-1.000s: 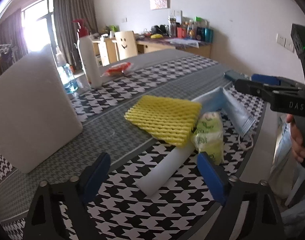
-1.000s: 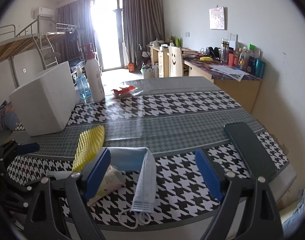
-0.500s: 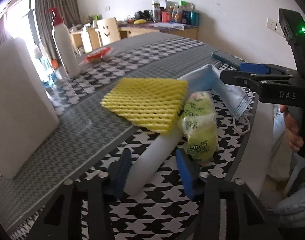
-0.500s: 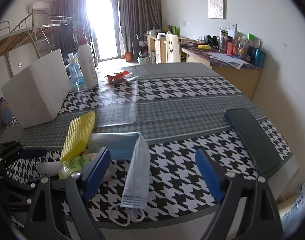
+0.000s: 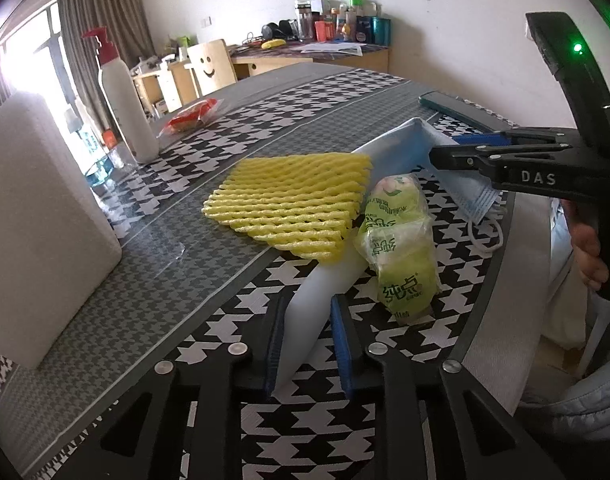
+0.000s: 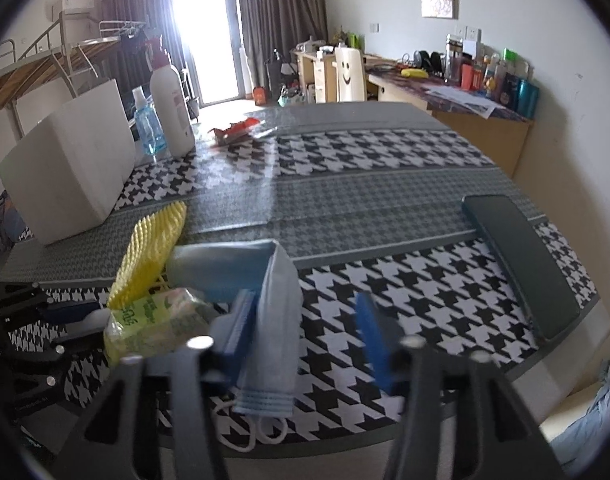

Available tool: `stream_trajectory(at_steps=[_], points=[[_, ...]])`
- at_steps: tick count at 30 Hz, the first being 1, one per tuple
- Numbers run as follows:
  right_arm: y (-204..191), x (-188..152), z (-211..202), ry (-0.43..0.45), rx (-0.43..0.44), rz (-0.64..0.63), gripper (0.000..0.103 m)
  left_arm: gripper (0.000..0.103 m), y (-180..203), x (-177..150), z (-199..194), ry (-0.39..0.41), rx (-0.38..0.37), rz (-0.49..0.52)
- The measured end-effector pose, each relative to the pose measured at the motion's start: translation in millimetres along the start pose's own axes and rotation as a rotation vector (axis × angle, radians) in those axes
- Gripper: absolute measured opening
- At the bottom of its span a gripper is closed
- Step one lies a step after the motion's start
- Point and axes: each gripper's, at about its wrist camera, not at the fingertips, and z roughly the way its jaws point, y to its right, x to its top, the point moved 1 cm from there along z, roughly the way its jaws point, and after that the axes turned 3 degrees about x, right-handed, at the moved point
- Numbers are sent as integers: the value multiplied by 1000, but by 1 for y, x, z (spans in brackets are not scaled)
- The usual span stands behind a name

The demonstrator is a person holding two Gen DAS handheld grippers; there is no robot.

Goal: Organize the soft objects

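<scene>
Yellow foam net point(image 5: 293, 204) covering far end of white foam strip point(image 5: 309, 320) you are gripping; desk clutter point(image 6: 485, 76) too small to identify.

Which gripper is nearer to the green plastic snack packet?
Left. The left gripper, closing around the white foam tube, sits right beside the green plastic snack packet. The right gripper straddles the blue face mask, slightly farther.
</scene>
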Motion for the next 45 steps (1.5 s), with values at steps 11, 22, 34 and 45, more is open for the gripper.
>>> stream_trajectory(at_steps=[11, 22, 34, 45], points=[[1, 2, -5, 19, 14, 10, 13, 15, -8, -1, -18, 60, -38, -53], [0, 12, -30, 106, 32, 35, 11, 15, -7, -3, -50, 120, -45, -71], [2, 29, -54, 191, 34, 79, 11, 15, -8, 0, -84, 202, -51, -77], [-6, 38, -61, 228, 55, 72, 11, 15, -29, 14, -92, 245, -5, -174]])
